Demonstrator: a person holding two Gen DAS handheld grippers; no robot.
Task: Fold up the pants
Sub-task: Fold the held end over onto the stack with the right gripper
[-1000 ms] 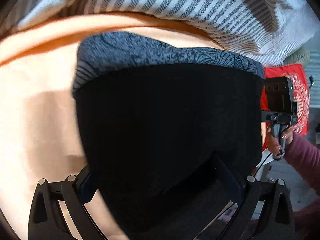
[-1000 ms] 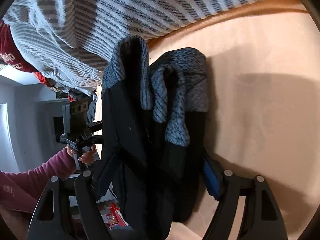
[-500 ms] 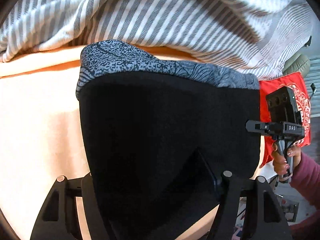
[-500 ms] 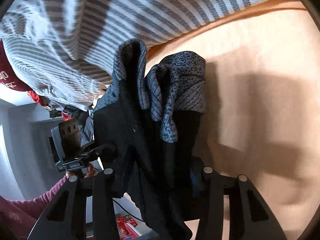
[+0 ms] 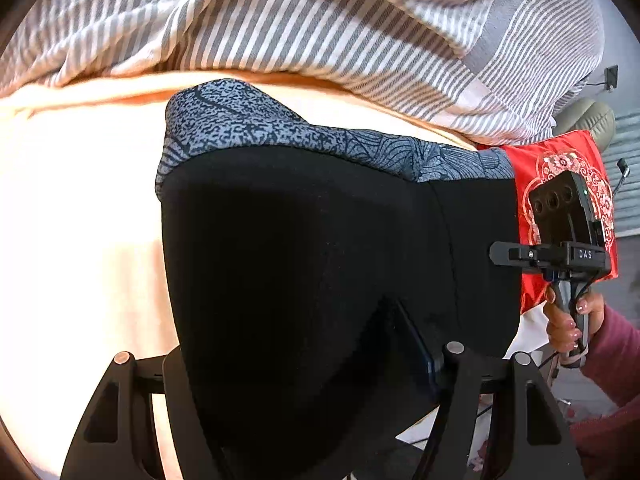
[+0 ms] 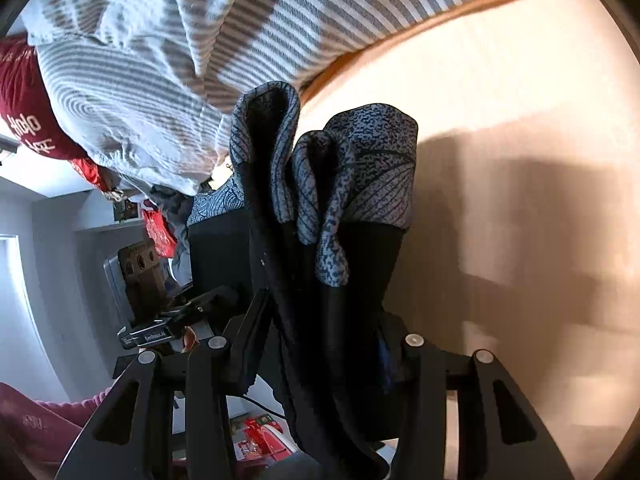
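The black pants (image 5: 312, 264) with a grey patterned waistband (image 5: 248, 128) hang stretched between my two grippers above the peach bed sheet (image 5: 72, 220). My left gripper (image 5: 304, 344) is shut on the pants; the cloth hides its fingertips. In the right wrist view the pants (image 6: 320, 288) hang bunched in folds, waistband (image 6: 360, 176) uppermost, and my right gripper (image 6: 320, 332) is shut on them. The right gripper's body (image 5: 560, 232) shows at the pants' right edge in the left wrist view. The left gripper's body (image 6: 148, 292) shows at the left in the right wrist view.
A grey and white striped duvet (image 5: 320, 24) lies bunched along the far side of the bed, also in the right wrist view (image 6: 160, 40). A red cushion (image 5: 560, 168) lies behind the right gripper. A dark red cloth (image 6: 28, 108) is at far left.
Both grippers have closed further on the pants and stayed shut on them. The views have tilted a little toward the duvet, and the pants hang slightly lower.
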